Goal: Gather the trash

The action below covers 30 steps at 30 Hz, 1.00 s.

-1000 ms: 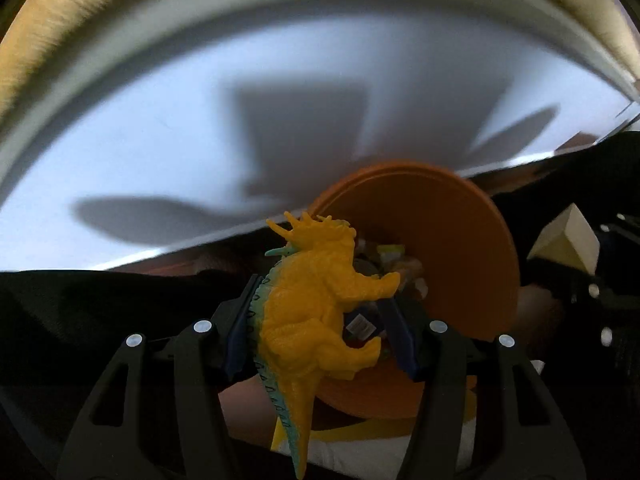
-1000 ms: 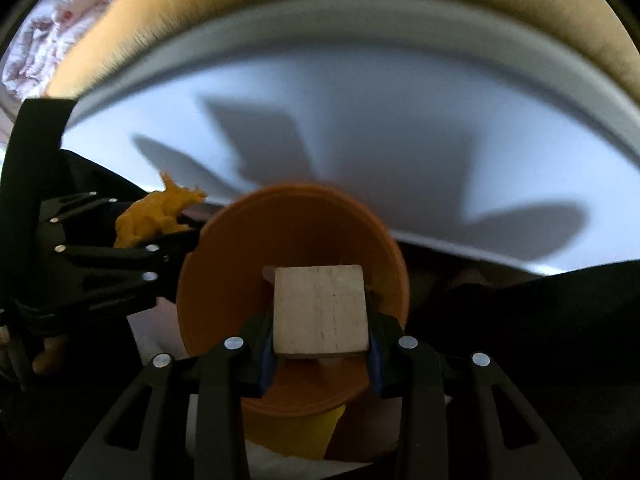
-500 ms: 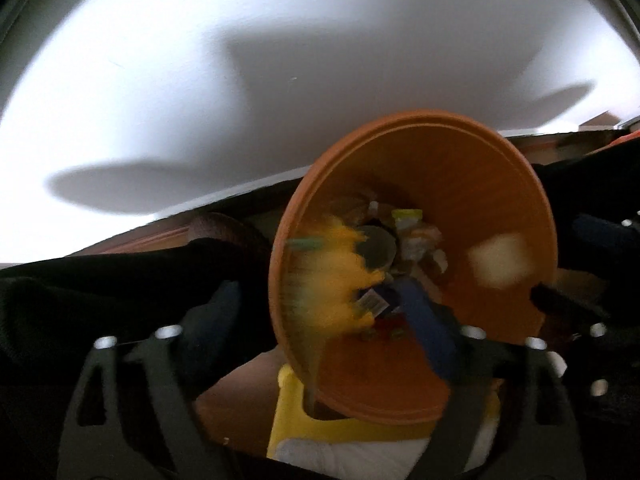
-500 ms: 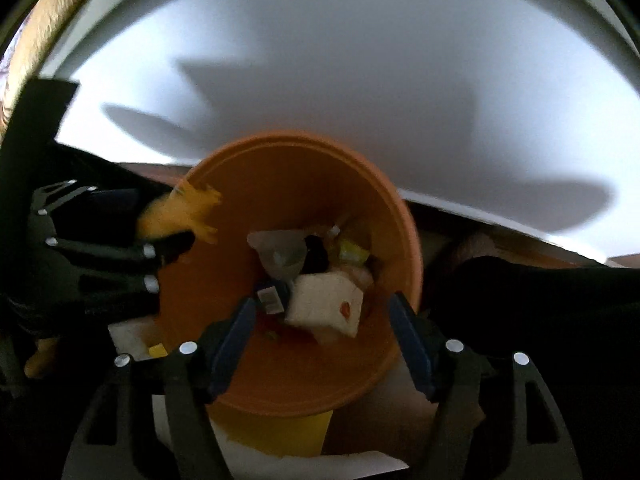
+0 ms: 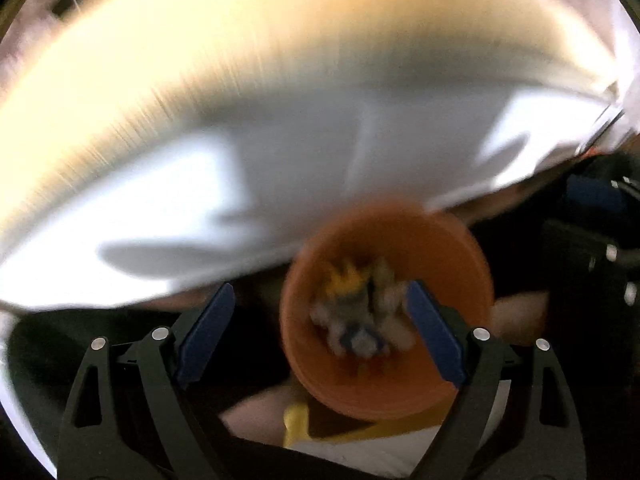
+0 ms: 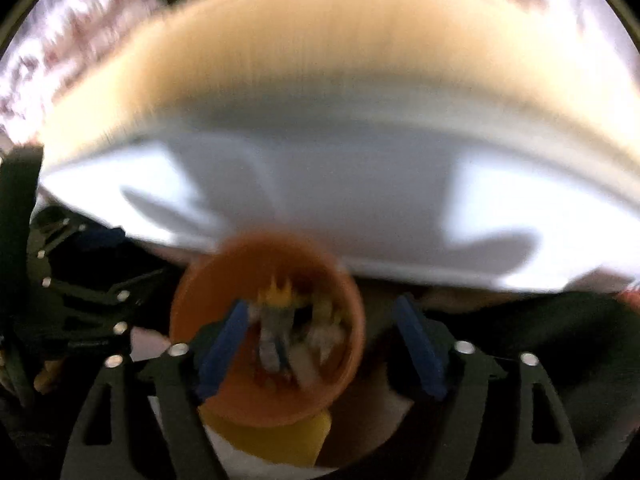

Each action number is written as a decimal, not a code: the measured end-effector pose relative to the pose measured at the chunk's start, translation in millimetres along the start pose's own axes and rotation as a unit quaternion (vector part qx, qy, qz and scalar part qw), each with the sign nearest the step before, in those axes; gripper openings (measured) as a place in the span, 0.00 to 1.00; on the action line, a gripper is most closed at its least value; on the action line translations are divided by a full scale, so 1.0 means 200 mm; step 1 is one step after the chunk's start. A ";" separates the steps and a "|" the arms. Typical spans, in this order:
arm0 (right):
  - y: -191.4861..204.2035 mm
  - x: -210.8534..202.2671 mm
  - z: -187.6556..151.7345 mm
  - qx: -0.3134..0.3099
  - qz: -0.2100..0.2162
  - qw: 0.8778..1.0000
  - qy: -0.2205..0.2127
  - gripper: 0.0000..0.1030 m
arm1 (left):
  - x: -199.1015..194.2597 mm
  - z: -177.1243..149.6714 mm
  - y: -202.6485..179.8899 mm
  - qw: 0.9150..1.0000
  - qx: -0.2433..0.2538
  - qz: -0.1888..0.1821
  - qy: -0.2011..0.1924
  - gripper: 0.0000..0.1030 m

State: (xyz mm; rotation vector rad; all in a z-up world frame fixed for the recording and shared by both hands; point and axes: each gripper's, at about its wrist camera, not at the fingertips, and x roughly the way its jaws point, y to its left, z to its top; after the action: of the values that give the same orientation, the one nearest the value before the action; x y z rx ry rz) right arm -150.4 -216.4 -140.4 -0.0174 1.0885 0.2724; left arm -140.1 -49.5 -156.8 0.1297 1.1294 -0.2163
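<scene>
An orange bin [image 5: 400,384] stands below the table edge and shows in both blurred views; in the right wrist view its wall [image 6: 200,312] is left of centre. Inside lies the yellow toy dinosaur [image 5: 346,280], also seen in the right wrist view [image 6: 280,296], among mixed scraps. The wooden block cannot be told apart in the blur. My left gripper [image 5: 320,332] is open and empty above the bin. My right gripper [image 6: 320,344] is open and empty above the bin. The left gripper also shows at the left of the right wrist view [image 6: 80,292].
A white table top [image 5: 200,208] with a tan far edge fills the upper half of both views [image 6: 360,200]. A yellow object [image 6: 272,440] and white material [image 5: 360,456] lie under the bin. Dark cloth surrounds the bin.
Both grippers opened. The yellow dinosaur dropped from the left and the wooden block from the right into the orange bin. Both grippers have since pulled up and back from the bin.
</scene>
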 end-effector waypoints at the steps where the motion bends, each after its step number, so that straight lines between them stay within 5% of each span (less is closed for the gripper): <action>1: -0.01 -0.13 0.06 0.002 -0.009 0.999 -0.051 0.85 | -0.13 0.04 0.01 0.999 0.001 0.004 -0.042 0.83; 3: -0.03 -0.33 0.19 0.001 -0.021 0.992 -0.124 0.91 | -0.31 0.13 0.03 0.994 0.001 0.021 -0.108 0.89; 7: -0.06 -0.56 0.46 0.012 -0.055 0.970 -0.238 0.95 | -0.59 0.37 0.11 0.970 -0.018 0.079 -0.230 0.90; 10: -0.09 -0.59 0.62 0.012 -0.095 0.955 -0.280 0.95 | -0.62 0.55 0.16 0.960 -0.034 0.103 -0.258 0.90; 20: -0.04 -0.31 0.97 -0.001 -0.177 0.931 -0.319 0.95 | -0.41 0.88 0.30 0.955 -0.060 0.110 -0.268 0.90; 30: -0.09 0.01 1.12 0.033 -0.150 0.951 -0.269 0.95 | -0.07 1.06 0.46 0.967 -0.121 0.087 -0.206 0.90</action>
State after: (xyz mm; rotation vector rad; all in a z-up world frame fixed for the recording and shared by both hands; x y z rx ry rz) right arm 49.5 -199.7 -40.0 -0.0455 0.5377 -0.0384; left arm 62.8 -3.0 -55.1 -0.0340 0.7161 0.0532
